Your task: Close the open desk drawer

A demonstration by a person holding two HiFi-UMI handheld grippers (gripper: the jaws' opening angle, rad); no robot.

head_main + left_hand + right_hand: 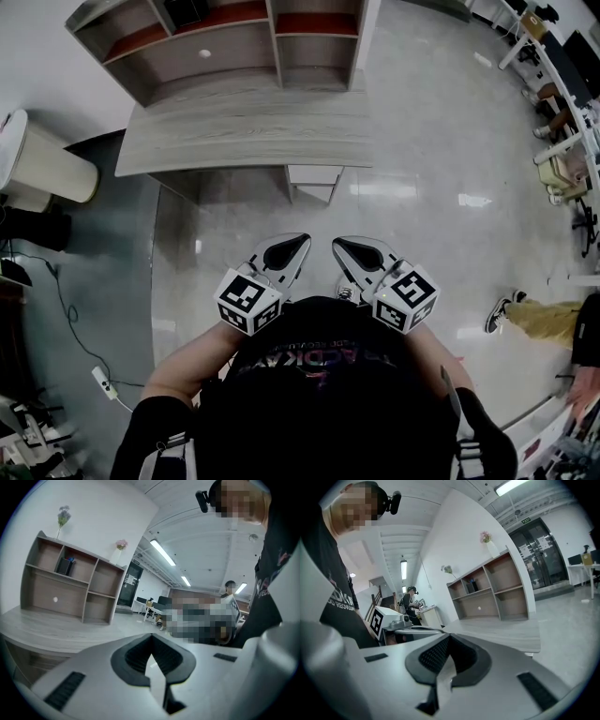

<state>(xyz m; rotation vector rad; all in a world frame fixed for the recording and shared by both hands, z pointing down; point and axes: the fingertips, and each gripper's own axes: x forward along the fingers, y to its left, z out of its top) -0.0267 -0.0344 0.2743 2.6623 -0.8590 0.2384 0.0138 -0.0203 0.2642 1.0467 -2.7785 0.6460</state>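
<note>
Pale wood drawer [315, 175] juts from the counter [234, 136] front, pointing toward the person; left gripper [300, 244] and right gripper [341, 246] both closed, empty.

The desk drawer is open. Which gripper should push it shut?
Left, narrowly. The left gripper and right gripper are both shut, empty, short of the drawer; the left's tip lines up nearer its front.
</note>
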